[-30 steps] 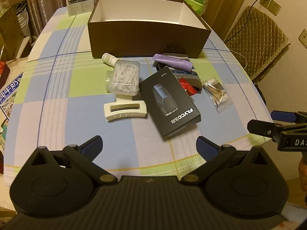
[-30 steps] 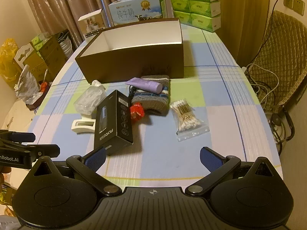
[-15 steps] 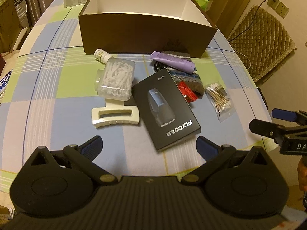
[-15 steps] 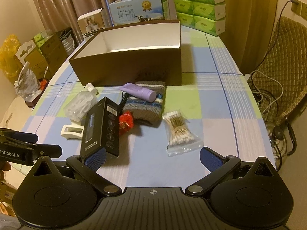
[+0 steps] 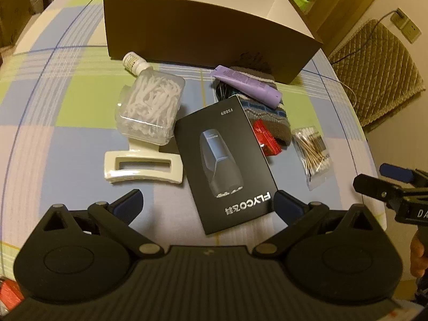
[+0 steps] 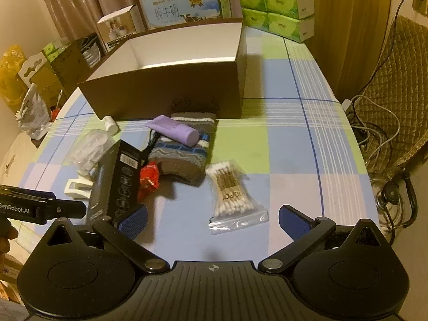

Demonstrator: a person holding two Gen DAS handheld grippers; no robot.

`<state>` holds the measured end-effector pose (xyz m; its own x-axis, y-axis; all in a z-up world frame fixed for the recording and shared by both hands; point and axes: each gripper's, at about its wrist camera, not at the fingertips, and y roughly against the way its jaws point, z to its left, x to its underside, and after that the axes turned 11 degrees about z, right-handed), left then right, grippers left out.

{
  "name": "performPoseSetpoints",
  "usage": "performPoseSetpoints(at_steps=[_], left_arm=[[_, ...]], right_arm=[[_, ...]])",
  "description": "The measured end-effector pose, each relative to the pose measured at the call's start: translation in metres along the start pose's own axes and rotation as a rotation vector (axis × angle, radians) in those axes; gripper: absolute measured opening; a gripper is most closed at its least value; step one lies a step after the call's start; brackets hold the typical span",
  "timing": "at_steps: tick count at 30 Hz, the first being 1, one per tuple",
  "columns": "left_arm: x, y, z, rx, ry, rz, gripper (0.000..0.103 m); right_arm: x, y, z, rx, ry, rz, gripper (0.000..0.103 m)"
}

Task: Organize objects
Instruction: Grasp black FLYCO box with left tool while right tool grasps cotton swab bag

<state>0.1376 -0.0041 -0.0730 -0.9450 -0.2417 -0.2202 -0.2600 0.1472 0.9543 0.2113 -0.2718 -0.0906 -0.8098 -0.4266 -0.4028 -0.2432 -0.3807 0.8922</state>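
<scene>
An open brown box (image 5: 203, 34) with a white inside stands at the back of the checked table; it also shows in the right wrist view (image 6: 171, 91). In front of it lie a black FLYCO box (image 5: 226, 160), a clear tub of floss picks (image 5: 149, 107), a cream hair clip (image 5: 143, 167), a purple tube (image 5: 246, 85) on a knitted sock (image 6: 184, 155), a red packet (image 6: 148, 179), a small white bottle (image 5: 133, 62) and a bag of cotton swabs (image 6: 230, 190). My left gripper (image 5: 207, 204) is open, the black box's near end between its fingers. My right gripper (image 6: 212, 220) is open, just before the swab bag.
Green tissue packs (image 6: 278, 2), a milk carton box (image 6: 184, 4) and a small white box (image 6: 117, 25) stand behind the brown box. A quilted chair (image 6: 393, 96) with cables is right of the table. Boxes and bags crowd the floor at left (image 6: 32, 85).
Both grippers have moved forward and lower over the table. The black box now lies between the left fingers, and the swab bag is closer to the right fingers. Both stay open.
</scene>
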Motion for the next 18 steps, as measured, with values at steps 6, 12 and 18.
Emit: performPoseSetpoints(at_steps=[6,12,18], left_arm=[[-0.01,-0.018,0.002,0.044,0.063,0.019,0.102],[-0.022,-0.033,0.0,0.07,0.102,0.025,0.102],[-0.032,-0.043,-0.005,0.052,0.11,0.012,0.092]], right_arm=[[-0.007,-0.012,-0.013,-0.006,0.004,0.025,0.101],[-0.017,-0.022,-0.026,-0.003,0.006,0.045,0.101],[-0.028,-0.033,-0.038,-0.004,0.014,0.063,0.101]])
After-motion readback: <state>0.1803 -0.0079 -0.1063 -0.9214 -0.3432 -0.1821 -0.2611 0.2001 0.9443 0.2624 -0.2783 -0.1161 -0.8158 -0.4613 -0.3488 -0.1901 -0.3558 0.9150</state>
